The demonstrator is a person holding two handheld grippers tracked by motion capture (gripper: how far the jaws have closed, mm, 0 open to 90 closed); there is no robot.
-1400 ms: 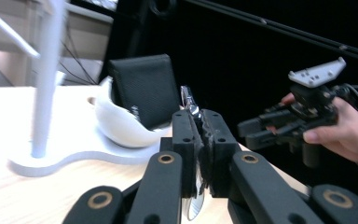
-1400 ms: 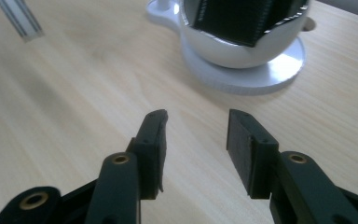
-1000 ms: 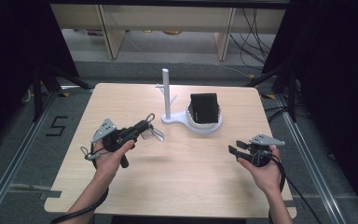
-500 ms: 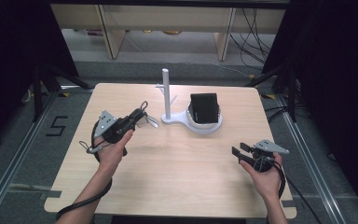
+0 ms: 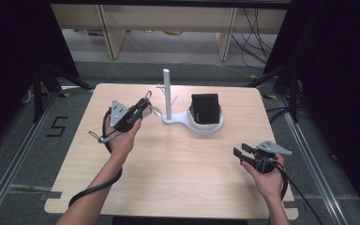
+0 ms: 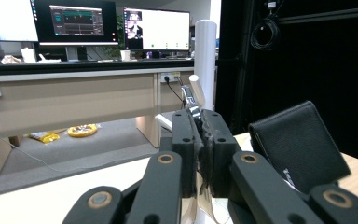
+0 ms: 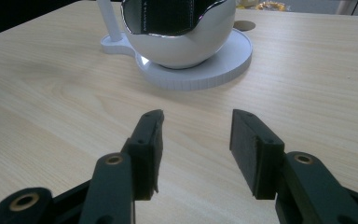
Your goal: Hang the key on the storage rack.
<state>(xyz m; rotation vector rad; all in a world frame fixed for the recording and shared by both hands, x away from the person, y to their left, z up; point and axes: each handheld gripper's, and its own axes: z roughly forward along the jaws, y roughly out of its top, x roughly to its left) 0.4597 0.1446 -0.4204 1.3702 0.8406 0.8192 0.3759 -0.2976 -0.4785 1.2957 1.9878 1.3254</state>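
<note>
1. The left gripper (image 5: 146,107) hovers over the left half of the surface (image 5: 178,187), close to the white stand (image 5: 167,93). Its jaws are clamped together on a small metal item (image 6: 189,95).
2. That item is hard to make out: in the left gripper view a thin silvery strip with a pale rounded end sticks up between the jaws, and the rest is hidden by the pads. From the high view it is too small to identify; a thin loop shows by the jaw tips.
3. One white stand rises mid-surface, made of one upright post and one round base. In the right gripper view the post is cut off at the top edge.
4. One white bowl (image 7: 182,44) sits on the round base, holding one black wallet-like case (image 5: 205,108) upright. The bowl rim hides the case's lower part, so how deep it sits cannot be told.
5. The right gripper (image 5: 242,151) is near the front right of the surface, well apart from the stand. Its jaws stand apart with nothing between them, pointing toward the bowl.
</note>
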